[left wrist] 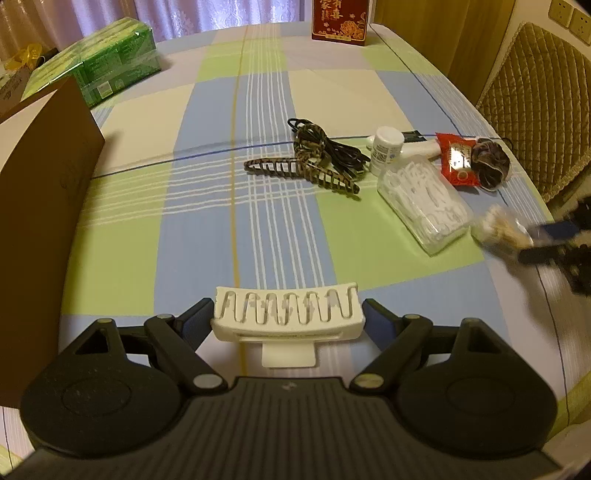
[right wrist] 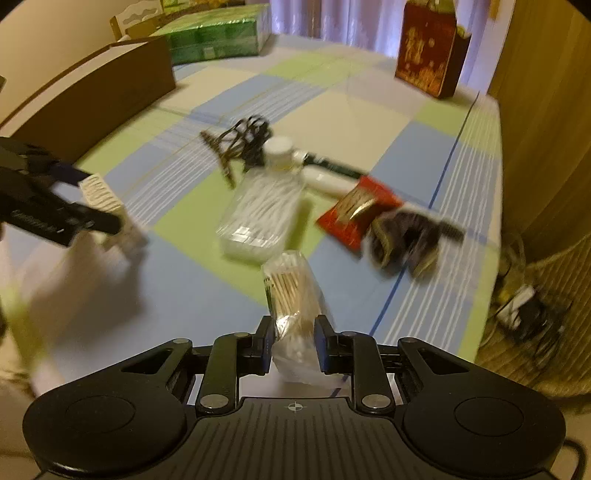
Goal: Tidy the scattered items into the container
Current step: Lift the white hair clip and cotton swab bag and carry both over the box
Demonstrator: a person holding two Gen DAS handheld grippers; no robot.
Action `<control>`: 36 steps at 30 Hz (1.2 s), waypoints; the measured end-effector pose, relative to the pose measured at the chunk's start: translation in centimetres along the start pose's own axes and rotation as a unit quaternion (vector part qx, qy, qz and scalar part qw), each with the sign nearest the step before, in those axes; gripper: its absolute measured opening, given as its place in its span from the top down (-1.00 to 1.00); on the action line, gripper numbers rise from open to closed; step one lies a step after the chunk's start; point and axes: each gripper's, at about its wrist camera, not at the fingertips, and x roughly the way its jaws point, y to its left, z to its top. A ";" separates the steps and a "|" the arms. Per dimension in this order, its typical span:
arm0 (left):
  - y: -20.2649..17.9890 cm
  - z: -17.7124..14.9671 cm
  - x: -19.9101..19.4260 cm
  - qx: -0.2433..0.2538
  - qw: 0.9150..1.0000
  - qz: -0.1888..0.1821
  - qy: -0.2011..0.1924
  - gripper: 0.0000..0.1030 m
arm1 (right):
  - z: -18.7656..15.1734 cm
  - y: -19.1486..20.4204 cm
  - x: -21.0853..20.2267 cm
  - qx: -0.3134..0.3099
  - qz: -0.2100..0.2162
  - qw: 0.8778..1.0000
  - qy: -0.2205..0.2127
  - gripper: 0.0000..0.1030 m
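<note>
Jaws clamped both sides: left gripper (left wrist: 288, 317) across white hair clip (left wrist: 288, 314), long axis crosswise; right gripper (right wrist: 294, 345) on cotton-swab bag (right wrist: 291, 295), pointing forward above surface (left wrist: 258, 236).

This is a home dining room. A table under a plaid cloth (left wrist: 258, 229) fills the frame's middle, lilac curtains (left wrist: 207, 13) hang along the top, and a quilted chair back (left wrist: 535, 99) stands at upper right beside wall sockets (left wrist: 570, 16).

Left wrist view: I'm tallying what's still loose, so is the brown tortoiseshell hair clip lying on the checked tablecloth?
Yes, the brown tortoiseshell hair clip lies on the checked tablecloth, beside a black cable.
</note>
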 end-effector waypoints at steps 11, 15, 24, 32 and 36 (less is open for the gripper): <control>-0.1 -0.6 0.0 -0.002 1.000 0.010 0.005 -0.65 | -0.3 1.0 2.3 -0.024 -0.021 0.999 -0.005 -0.24; 0.1 -1.3 -0.2 -0.005 1.000 0.014 0.010 -0.67 | -0.6 1.1 3.1 -0.015 -0.014 1.000 -0.006 -0.06; 0.0 -1.5 0.0 -0.002 1.000 0.018 -0.007 -0.60 | -0.9 1.5 2.5 0.003 -0.015 1.000 -0.002 0.43; -0.3 -1.6 -2.0 0.015 1.000 0.014 -0.021 -0.60 | -1.4 1.8 0.9 0.035 -0.009 0.999 0.006 0.44; 0.0 -1.5 -3.7 0.024 0.999 0.011 -0.034 -0.60 | -0.8 2.9 0.1 0.043 0.005 0.999 0.004 0.44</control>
